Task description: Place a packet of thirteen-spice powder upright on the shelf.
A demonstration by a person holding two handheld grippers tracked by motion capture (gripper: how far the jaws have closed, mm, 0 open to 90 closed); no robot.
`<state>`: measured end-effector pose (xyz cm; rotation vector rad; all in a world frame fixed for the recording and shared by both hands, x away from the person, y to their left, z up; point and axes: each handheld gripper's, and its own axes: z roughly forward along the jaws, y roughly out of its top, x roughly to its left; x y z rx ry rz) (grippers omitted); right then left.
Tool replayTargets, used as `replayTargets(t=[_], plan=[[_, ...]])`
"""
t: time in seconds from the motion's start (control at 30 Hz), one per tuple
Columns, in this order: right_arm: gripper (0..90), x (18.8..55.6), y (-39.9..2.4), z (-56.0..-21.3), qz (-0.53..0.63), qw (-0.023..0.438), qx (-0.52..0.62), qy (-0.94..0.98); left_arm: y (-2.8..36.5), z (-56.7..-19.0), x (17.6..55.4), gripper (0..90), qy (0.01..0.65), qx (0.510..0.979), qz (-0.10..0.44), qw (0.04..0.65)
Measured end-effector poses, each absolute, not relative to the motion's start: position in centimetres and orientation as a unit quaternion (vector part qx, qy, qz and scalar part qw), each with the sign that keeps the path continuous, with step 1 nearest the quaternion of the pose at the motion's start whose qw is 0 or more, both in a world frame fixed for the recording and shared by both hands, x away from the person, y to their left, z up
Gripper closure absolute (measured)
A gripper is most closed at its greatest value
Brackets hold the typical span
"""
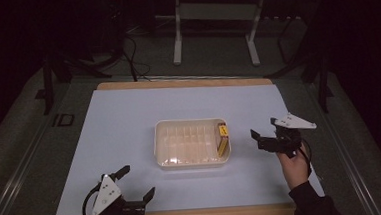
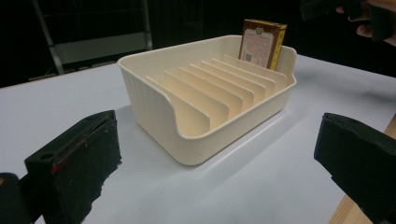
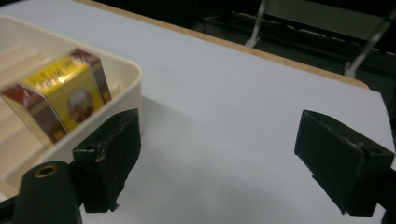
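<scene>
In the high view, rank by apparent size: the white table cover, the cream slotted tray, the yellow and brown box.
1. white table cover, largest by far.
2. cream slotted tray.
3. yellow and brown box, smallest, standing in the tray's right end slot.

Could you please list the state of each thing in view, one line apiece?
Cream slotted tray: upright on the table, its slots bare apart from the end one.
Yellow and brown box: standing on edge in the tray's end slot, nearest the right gripper.
Left gripper: open, holding nothing, near the table's front edge.
Right gripper: open, holding nothing, beside the tray.
</scene>
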<state>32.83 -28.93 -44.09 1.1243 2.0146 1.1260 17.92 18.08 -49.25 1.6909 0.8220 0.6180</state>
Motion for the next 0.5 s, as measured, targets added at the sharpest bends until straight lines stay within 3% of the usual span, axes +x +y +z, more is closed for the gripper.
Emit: replayTargets(t=[0.5], plan=[[14.4, 30.7, -30.3, -46.4, 0.427, 0.285, 0.442, 0.735, 18.0, -49.2, 17.9, 0.4, 0.343, 0.721, 0.256, 0.545]])
